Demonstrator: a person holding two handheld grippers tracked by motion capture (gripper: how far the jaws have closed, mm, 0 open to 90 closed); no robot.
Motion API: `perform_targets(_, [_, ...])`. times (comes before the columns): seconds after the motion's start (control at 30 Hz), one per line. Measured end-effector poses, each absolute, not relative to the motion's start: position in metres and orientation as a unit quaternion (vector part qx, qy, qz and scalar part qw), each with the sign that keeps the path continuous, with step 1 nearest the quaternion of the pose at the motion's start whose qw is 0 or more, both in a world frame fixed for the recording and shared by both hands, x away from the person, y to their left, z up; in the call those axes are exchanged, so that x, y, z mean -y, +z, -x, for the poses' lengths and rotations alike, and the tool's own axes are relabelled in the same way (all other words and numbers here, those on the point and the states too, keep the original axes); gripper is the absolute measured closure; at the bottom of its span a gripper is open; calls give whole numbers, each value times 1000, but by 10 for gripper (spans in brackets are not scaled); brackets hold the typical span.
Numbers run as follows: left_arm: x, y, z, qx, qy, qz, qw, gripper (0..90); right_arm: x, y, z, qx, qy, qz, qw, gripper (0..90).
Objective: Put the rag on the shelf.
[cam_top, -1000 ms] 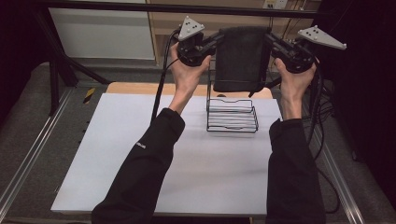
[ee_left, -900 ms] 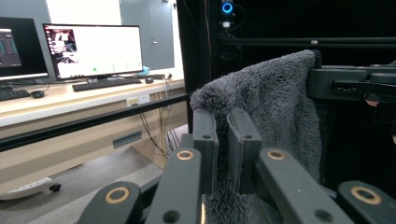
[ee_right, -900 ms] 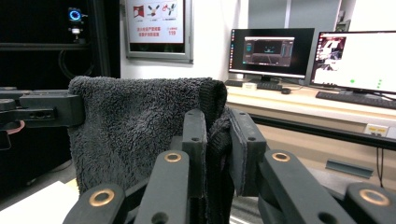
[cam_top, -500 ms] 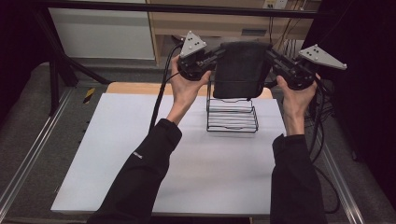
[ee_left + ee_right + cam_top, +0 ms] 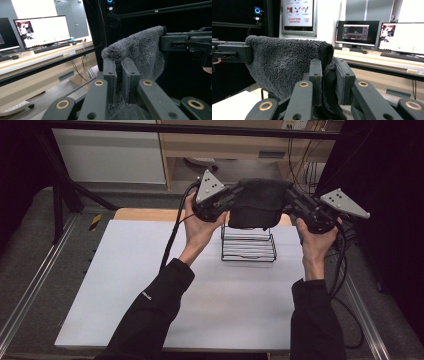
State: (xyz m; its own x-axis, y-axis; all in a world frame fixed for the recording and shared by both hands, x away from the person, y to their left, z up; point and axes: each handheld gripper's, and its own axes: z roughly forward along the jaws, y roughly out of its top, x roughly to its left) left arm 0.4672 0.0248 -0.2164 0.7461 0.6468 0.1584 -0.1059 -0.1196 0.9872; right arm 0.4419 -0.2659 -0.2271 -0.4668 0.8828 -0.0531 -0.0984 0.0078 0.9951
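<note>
A dark grey fluffy towel (image 5: 260,205) hangs stretched between both grippers, above a black wire rack (image 5: 248,245) on the white table. My left gripper (image 5: 236,196) is shut on the towel's left top corner, and in the left gripper view its jaws pinch the towel (image 5: 140,55) at the gripper (image 5: 119,80). My right gripper (image 5: 290,196) is shut on the right top corner; the right gripper view has the towel (image 5: 284,65) pressed between the jaws of the gripper (image 5: 328,80). The towel's lower edge hangs just over the rack's top.
The white table (image 5: 125,285) has a wooden edge (image 5: 145,214) at the back. Metal rails (image 5: 30,290) run along both sides. Cables (image 5: 345,270) trail from the right gripper. Monitors (image 5: 359,32) stand on a desk beyond.
Both hands have come down and toward the near side with the towel held between them. The towel now hangs lower, closer to the wire rack.
</note>
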Motion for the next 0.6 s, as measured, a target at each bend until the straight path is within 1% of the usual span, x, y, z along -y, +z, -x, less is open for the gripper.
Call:
perform_targets(0.17, [-25, -237, -457, -193, 290, -685, 640, 825, 265, -250, -431, -583, 624, -330, 402, 775])
perform_targets(0.3, [-27, -249, -455, -202, 274, -688, 641, 824, 266, -263, -426, -586, 626, -335, 391, 774])
perform_targets(0.6, [-30, -264, -452, -217, 244, -712, 621, 806, 267, -274, -421, -611, 609, -337, 377, 755])
